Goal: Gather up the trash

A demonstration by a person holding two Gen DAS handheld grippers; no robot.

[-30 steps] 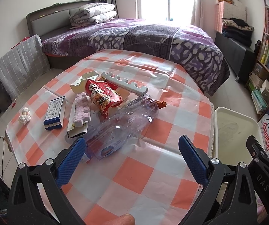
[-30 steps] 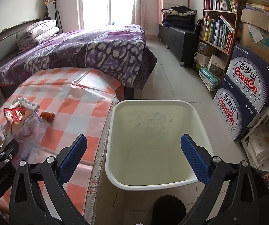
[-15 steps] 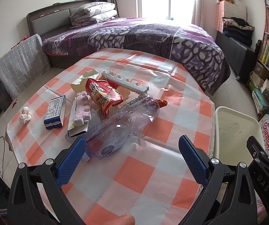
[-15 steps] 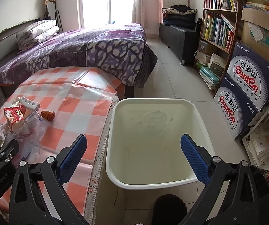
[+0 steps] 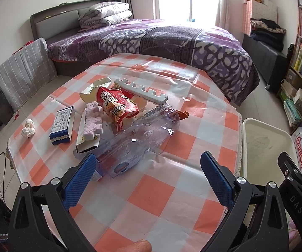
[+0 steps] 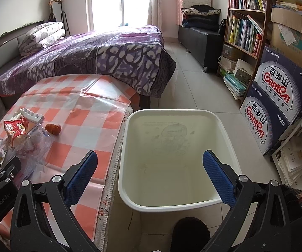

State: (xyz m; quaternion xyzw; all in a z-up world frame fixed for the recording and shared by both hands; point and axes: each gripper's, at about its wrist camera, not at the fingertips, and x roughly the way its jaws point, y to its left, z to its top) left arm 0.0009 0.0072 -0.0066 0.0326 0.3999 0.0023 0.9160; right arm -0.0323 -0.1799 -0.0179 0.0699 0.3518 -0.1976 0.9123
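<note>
The bed [image 5: 172, 40] with its purple patterned cover fills the room far ahead of both hand-held grippers. Nearer, the surface [image 5: 151, 189], covered in an orange-and-white checked cloth, spreads directly under and ahead of the left hand-held gripper [image 5: 149, 177], whose blue-padded jaws stand wide apart with nothing between them. The white bin [image 6: 224, 138] sits on the floor just beside the surface's edge, straight ahead of and below the right hand-held gripper [image 6: 150, 173], which is also spread wide and empty; the bin's near rim is partly cut by that gripper's arms, and its inside shows only faint marks.

The trash lies in a loose heap ahead and slightly left of the left hand-held gripper. Largest is a crushed clear plastic bottle [image 5: 142, 140], glossy and crumpled, its near end just beside the left blue pad. Behind it a red snack bag [image 5: 115, 105] stands puffed up, printed with white characters. A white notched foam strip [image 5: 142, 91] lies across the far side of the heap. To the left are a narrow paper box holding a pinkish foam piece [image 5: 91, 118], then a blue-and-white carton [image 5: 62, 126], well apart from a crumpled tissue [image 5: 28, 128] near the surface's left edge. A small brown scrap [image 5: 182, 114] touches the bottle's far end; what it is cannot be told.
</note>
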